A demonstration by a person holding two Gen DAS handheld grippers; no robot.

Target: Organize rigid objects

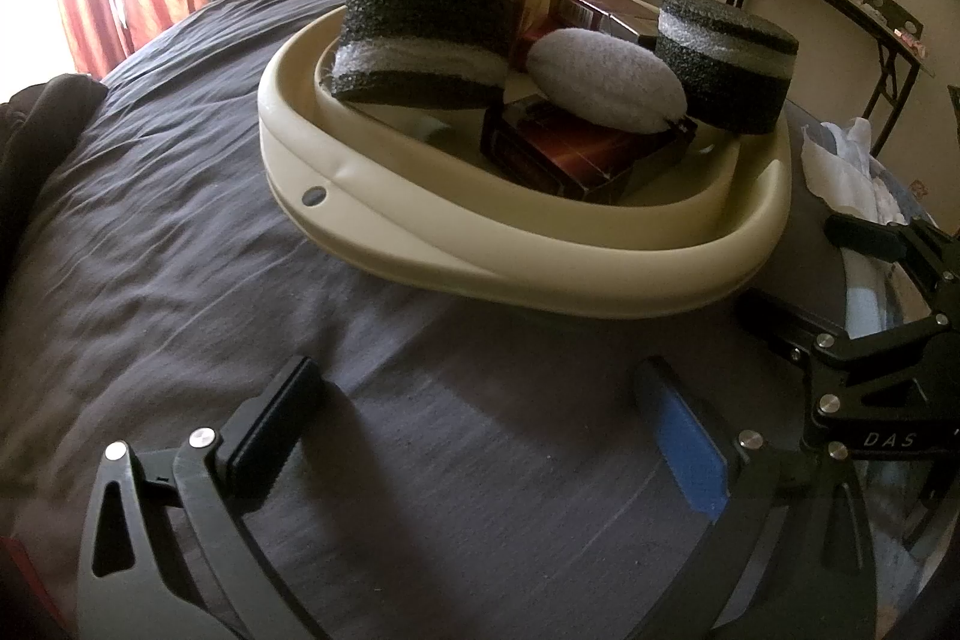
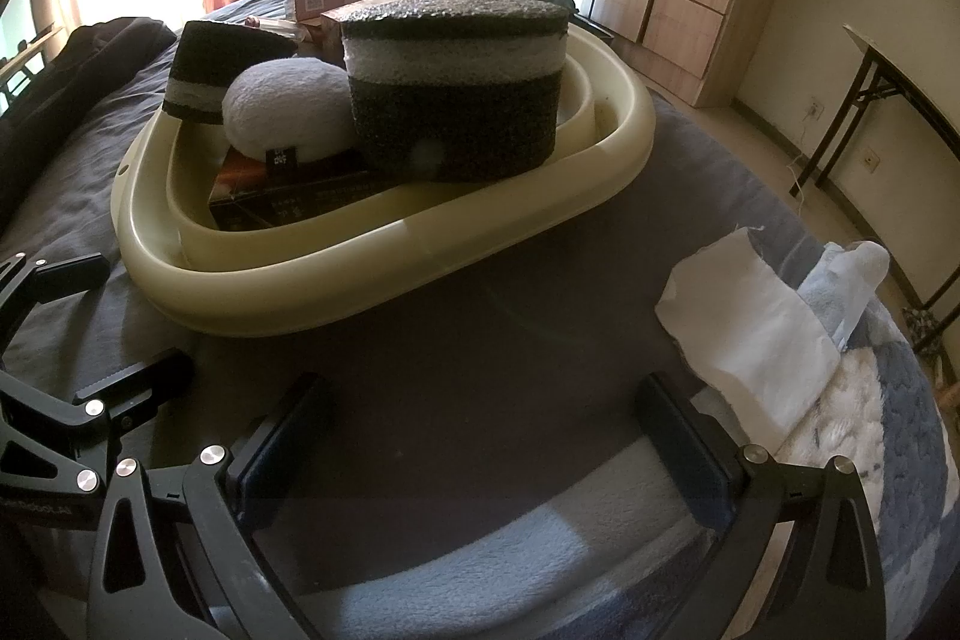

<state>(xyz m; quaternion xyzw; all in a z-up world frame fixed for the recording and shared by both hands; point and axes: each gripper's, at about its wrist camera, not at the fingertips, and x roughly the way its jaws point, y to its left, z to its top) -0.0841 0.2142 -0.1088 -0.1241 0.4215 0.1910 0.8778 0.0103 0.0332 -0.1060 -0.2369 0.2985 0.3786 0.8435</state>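
Cream basin (image 1: 420, 244) sits on the bed's dark sheet (image 1: 180, 232), holding two black-and-white foam blocks (image 1: 420, 34), a white oval pad (image 1: 606, 79) and red-brown boxes (image 1: 564, 154) stacked beneath and behind them. Left gripper (image 1: 480, 436) and right gripper (image 2: 486, 442): jaws of both spread wide, holding nothing, low over the sheet just short of the basin. White cloth (image 2: 744, 334) lies on a blue-and-white blanket (image 2: 888, 436), right of the basin.

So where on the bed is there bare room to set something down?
Free: the dark sheet between the cream basin and both open grippers, left and right; also sheet left of the basin. Crowded: the basin itself, piled with foam blocks and boxes; white cloth at the right.
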